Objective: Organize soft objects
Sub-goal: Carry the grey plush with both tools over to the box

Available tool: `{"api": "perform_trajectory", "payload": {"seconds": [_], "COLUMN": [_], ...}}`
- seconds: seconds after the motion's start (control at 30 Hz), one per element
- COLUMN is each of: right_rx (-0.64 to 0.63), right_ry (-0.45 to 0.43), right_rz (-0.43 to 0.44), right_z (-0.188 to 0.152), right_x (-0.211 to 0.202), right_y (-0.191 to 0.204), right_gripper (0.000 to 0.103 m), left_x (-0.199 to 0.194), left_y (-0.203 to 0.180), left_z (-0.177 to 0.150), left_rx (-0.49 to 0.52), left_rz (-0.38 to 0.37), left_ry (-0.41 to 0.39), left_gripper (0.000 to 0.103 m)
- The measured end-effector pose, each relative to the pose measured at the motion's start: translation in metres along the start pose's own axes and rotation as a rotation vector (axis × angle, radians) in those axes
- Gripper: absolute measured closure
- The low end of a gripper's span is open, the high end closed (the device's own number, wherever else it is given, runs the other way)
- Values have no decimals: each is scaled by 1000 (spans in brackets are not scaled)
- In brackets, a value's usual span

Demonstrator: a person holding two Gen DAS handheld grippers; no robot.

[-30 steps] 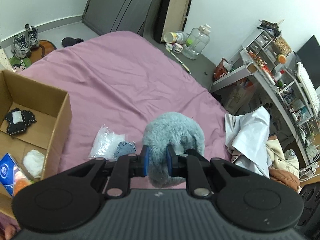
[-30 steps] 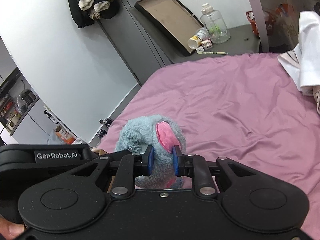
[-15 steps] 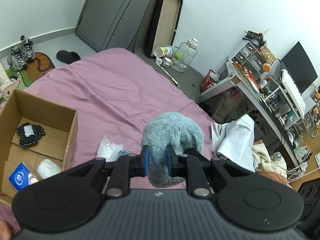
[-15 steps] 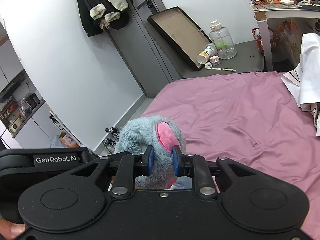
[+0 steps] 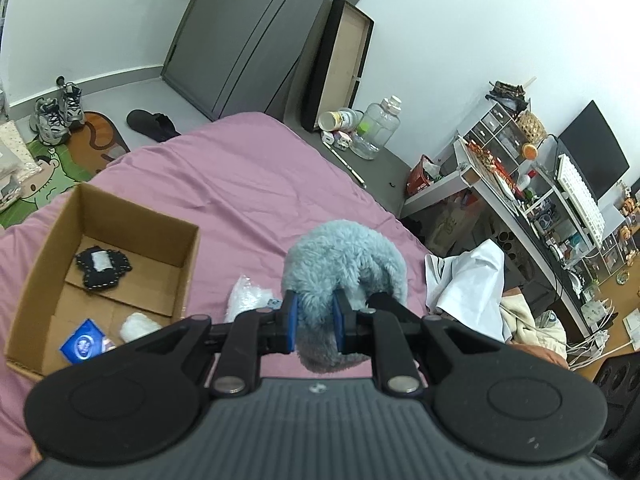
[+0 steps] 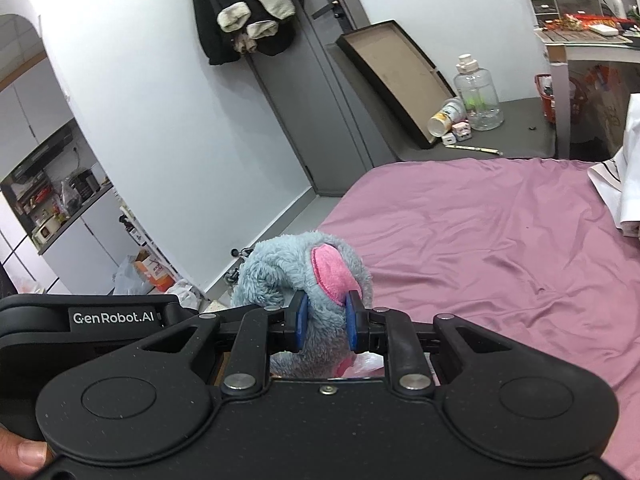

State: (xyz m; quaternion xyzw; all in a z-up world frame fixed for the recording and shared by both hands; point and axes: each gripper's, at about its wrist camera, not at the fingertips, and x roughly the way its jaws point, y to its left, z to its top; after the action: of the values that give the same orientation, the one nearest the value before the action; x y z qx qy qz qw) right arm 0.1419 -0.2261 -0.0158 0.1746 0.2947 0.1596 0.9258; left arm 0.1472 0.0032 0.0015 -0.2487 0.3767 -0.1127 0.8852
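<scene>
A fluffy grey-blue plush toy (image 5: 344, 264) with a pink ear patch (image 6: 330, 272) is held in the air above the pink bed (image 5: 240, 184) by both grippers. My left gripper (image 5: 314, 326) is shut on one end of it. My right gripper (image 6: 323, 322) is shut on the plush toy (image 6: 288, 272) by the pink ear. An open cardboard box (image 5: 44, 280) sits on the bed at the left. It holds a black studded piece (image 5: 102, 268), a white fluffy ball (image 5: 138, 326) and a blue tissue pack (image 5: 82, 346).
A clear plastic bag (image 5: 248, 300) lies on the bed right of the box, under the toy. White clothes (image 5: 468, 280) are heaped at the bed's right edge, beside a cluttered desk (image 5: 520, 200). Shoes (image 5: 56, 112) and a mat are on the floor at the far left.
Both grippers have risen with the plush toy. The bed and box look farther below, and the whole box now shows in the left wrist view.
</scene>
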Motion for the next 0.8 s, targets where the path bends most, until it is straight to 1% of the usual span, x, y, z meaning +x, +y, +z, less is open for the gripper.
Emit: {"api": "perform_trajectory", "payload": {"seconds": [0.17, 0.4, 0.63, 0.8], "right_rx": [-33, -62, -9, -8], "right_ry": [-2, 22, 38, 59], "right_rz": [24, 31, 50, 51], "right_z": [-3, -7, -18, -25], "right_x": [0, 11, 38, 58], "right_y": [20, 45, 58, 68], "right_gripper": [84, 83, 83, 82], "left_x": [-16, -24, -22, -12], "left_y": [18, 45, 83, 110], "left_z": [3, 8, 16, 21], "left_rx": [-11, -35, -72, -112], "left_rz": [-10, -7, 3, 0], "left_ry": [-15, -27, -28, -21], "left_gripper": [86, 86, 86, 86]}}
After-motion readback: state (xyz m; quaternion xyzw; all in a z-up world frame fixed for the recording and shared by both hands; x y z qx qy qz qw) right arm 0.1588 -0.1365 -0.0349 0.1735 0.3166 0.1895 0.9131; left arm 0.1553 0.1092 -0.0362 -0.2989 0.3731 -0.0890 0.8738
